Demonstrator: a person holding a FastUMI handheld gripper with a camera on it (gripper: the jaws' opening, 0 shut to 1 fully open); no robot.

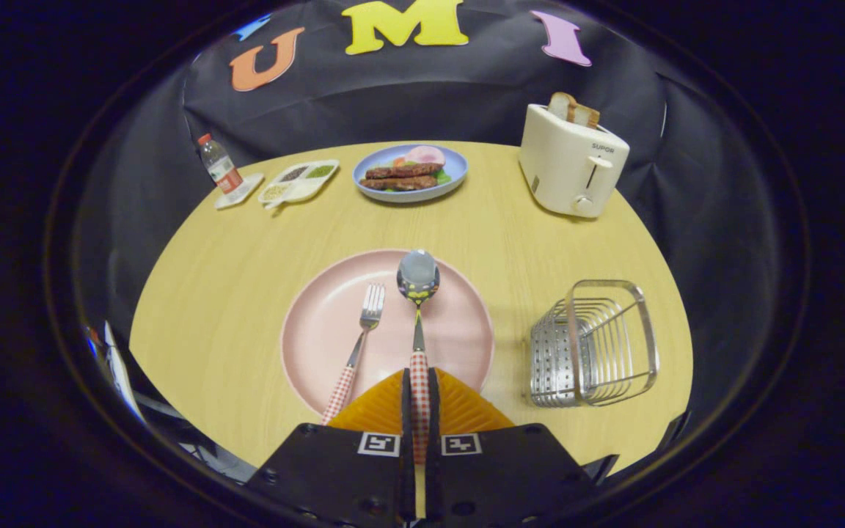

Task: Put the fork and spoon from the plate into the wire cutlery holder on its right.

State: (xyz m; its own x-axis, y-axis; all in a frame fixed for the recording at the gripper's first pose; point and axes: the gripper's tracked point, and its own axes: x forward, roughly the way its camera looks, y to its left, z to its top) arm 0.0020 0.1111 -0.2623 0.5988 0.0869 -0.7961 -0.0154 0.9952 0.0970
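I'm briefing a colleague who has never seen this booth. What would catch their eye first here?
Most striking is the steel spoon with a red-checked handle, clamped between the gripper's orange fingers and pointing out over the round pink plate. A matching fork lies on that plate just beside it. To the right stands the wire cutlery holder, with a cream toaster holding bread beyond it.

The gripper view looks forward and down along the tongs (419, 392), close above the table (232, 249).

round light-wood table (246, 242) – black cloth wall (408, 95) behind, evenly lit
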